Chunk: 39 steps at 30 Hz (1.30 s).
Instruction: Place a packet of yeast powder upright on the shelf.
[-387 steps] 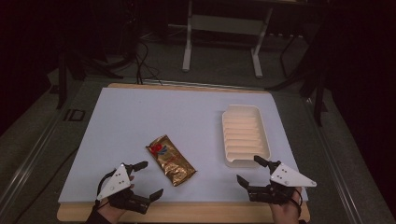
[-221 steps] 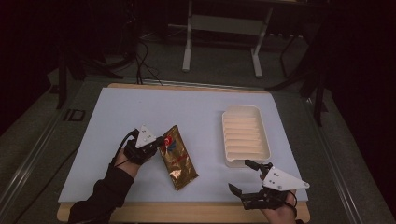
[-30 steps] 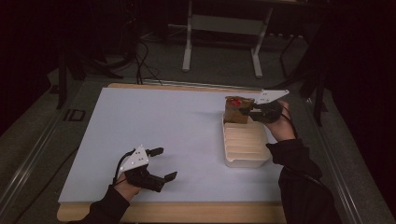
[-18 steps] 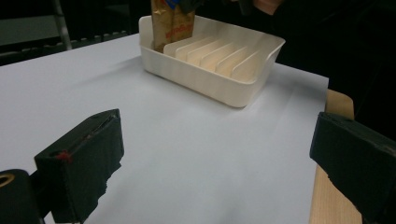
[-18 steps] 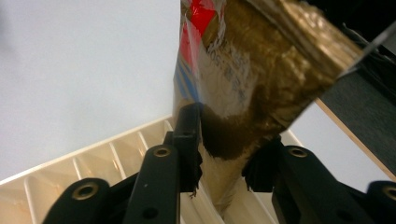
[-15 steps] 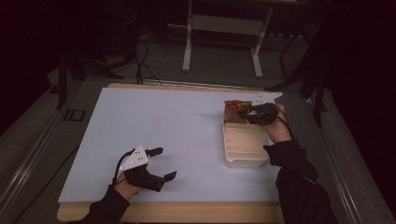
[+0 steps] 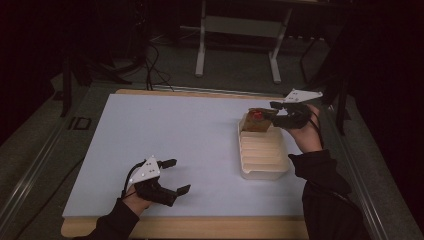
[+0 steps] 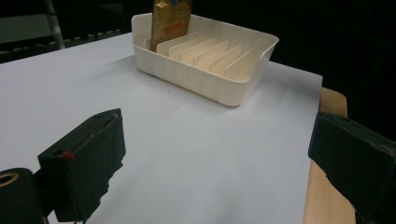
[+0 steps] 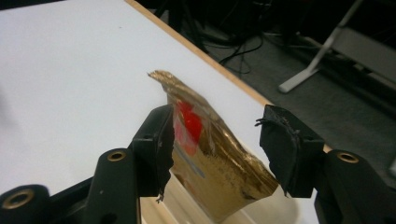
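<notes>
Gold snack packet (image 7: 257, 120) stood upright in the far slot of the white slotted tray (image 7: 264, 160). The right gripper (image 7: 280, 111) hovered over it, jaws just opened partway, the packet loose between them. The left gripper (image 7: 172, 176) rested on the worktop (image 7: 165, 130), jaws wide apart and holding nothing.

A dim lab or recording studio: a white-topped worktable (image 7: 165, 130) on a grey floor, metal stand legs (image 7: 237, 30) and trailing cables (image 7: 150, 55) behind it.
</notes>
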### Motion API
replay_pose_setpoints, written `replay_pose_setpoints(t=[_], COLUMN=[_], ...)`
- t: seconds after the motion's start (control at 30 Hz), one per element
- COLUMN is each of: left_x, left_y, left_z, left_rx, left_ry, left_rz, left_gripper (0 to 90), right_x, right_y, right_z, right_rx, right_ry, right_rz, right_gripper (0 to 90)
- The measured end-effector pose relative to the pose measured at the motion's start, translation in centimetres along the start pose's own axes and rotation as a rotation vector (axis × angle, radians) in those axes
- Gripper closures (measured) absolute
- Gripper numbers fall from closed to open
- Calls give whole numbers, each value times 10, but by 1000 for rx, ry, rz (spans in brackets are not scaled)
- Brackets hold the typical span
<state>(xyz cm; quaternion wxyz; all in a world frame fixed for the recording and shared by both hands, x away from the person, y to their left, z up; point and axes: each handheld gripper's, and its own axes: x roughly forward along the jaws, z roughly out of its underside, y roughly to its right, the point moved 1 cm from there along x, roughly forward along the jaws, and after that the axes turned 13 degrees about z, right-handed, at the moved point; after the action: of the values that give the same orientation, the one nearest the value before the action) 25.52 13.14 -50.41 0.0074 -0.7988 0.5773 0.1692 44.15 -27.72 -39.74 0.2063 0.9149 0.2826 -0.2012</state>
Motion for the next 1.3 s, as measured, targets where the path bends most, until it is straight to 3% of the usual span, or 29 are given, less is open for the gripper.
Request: replay_pose_setpoints(t=[0.13,0.47,0.6,0.83,0.9,1.3], left_x=[0,-2,-2,-1,-1,-2], left_y=[1,0,0,1,1,2], left_z=[-1,-2,-2,-1,-1,-3], left_rx=[16,2,-1,5,6,-3], left_ry=[-2,11,9,5,-1,3], left_rz=[-11,-22,-24,-23,-22,-34], left_gripper=[44,44,43,43,43,28], right_x=[-9,-27,-33,-40,-42,-60], right_y=[-4,-20,-31,-46,-51,-79], right_z=[-8,-23,-26,-26,-26,-16], right_rx=[-3,24,21,80,87,127], right_ry=[26,74,90,90,91,129], right_rz=[2,-36,-31,-35,-61,-78], right_gripper=[427,364,327,183,143,130])
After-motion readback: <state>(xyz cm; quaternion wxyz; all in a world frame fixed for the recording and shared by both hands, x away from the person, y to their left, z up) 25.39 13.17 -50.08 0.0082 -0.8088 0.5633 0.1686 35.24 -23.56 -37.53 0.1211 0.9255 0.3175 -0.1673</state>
